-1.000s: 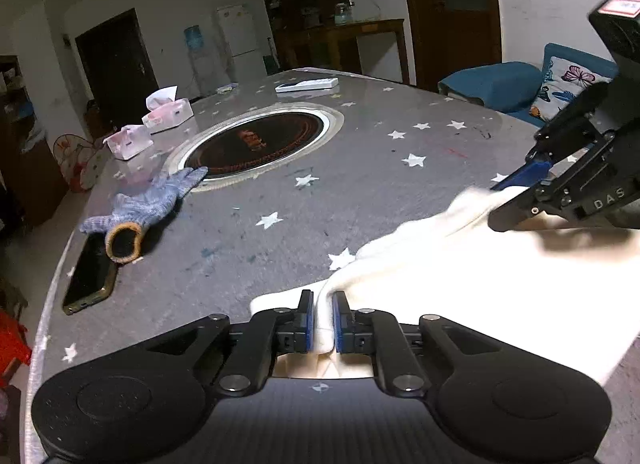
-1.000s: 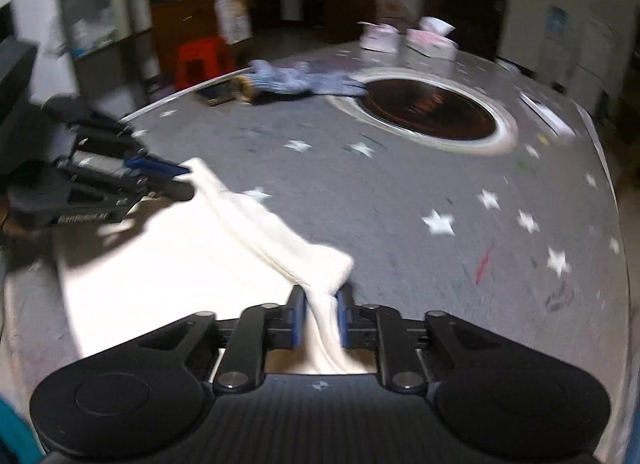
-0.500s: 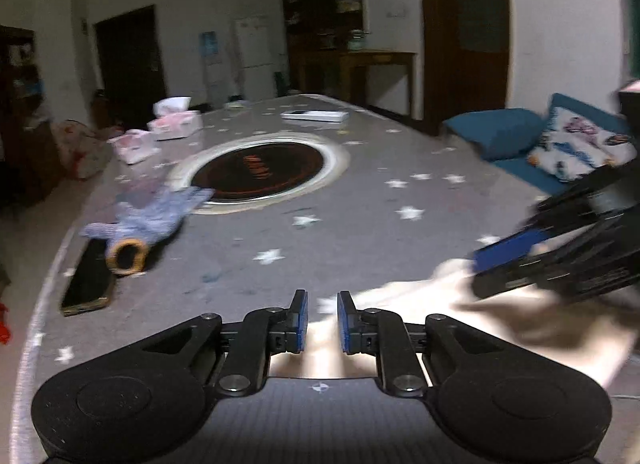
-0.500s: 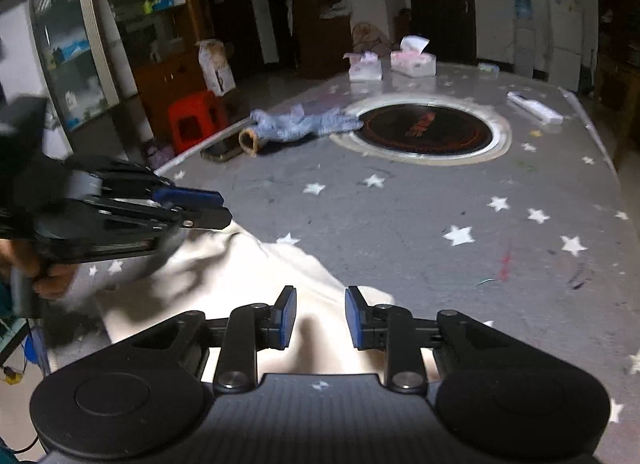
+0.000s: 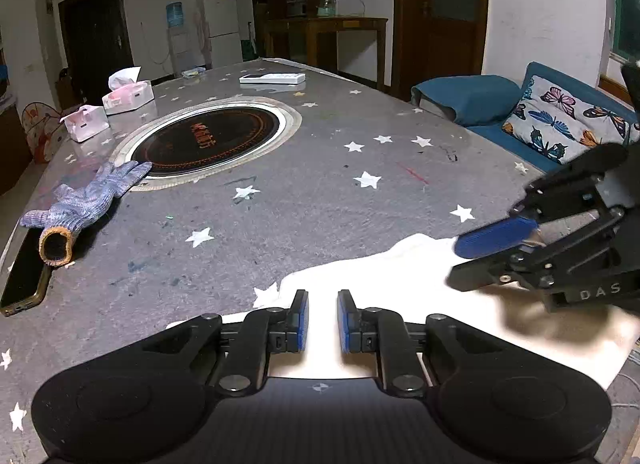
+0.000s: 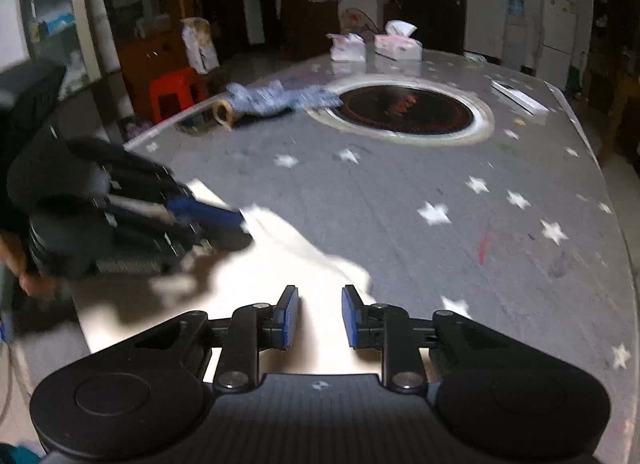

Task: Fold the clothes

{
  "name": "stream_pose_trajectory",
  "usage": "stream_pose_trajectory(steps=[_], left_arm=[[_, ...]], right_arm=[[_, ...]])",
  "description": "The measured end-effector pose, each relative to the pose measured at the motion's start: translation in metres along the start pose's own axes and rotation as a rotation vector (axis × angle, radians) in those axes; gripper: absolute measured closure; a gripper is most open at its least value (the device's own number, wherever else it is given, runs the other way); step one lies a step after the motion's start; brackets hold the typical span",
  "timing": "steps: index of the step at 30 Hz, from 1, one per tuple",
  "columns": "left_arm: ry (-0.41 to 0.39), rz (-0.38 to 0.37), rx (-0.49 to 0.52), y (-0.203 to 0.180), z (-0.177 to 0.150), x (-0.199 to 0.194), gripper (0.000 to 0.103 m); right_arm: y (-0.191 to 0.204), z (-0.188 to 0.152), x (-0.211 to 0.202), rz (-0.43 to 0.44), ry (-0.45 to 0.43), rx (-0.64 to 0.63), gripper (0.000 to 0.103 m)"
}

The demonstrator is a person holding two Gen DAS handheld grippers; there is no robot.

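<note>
Cloth (image 5: 384, 284) under both tongs, seemingly ungripped.

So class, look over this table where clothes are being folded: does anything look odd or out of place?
Yes: a knitted work glove lies crumpled beside a phone that sits right at the table edge, away from the white cloth.
</note>
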State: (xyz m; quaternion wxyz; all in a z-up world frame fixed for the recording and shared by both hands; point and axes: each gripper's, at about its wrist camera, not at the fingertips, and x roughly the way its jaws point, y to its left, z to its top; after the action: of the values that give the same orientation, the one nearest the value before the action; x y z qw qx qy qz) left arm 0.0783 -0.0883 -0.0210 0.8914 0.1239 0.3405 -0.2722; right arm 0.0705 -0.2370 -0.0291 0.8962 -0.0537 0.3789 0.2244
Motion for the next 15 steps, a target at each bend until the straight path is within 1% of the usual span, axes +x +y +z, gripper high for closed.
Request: stream_pose_trajectory(steps=[3,5,8,10,13,15], left_arm=[[0.001,0.004,0.005,0.000,0.000,-0.001,0.085],[0.002,0.008,0.007,-0.001,0.000,-0.001,0.085],[0.001,0.012,0.006,-0.002,0.000,-0.001,0.084],[0.001,0.019,0.017,-0.003,-0.001,-0.001,0.084],[0.000,0.032,0.044,-0.007,-0.002,-0.004,0.084],[-0.014,0.019,0.057,-0.013,-0.002,-0.011,0.085]], right_arm=[[-0.007,-0.008,-0.013,-0.021,-0.031,0.037,0.082],[-0.007,-0.012,-0.024,-0.022,-0.051,0.037,0.082],[-0.005,-0.021,-0.036,-0.009,-0.048,0.016,0.082],[-0.011,-0.027,-0.039,-0.026,-0.043,0.037,0.083],[-0.022,-0.035,-0.045,-0.052,-0.044,0.080,0.083],[-0.028,-0.036,-0.055,-0.074,-0.058,0.088,0.082]])
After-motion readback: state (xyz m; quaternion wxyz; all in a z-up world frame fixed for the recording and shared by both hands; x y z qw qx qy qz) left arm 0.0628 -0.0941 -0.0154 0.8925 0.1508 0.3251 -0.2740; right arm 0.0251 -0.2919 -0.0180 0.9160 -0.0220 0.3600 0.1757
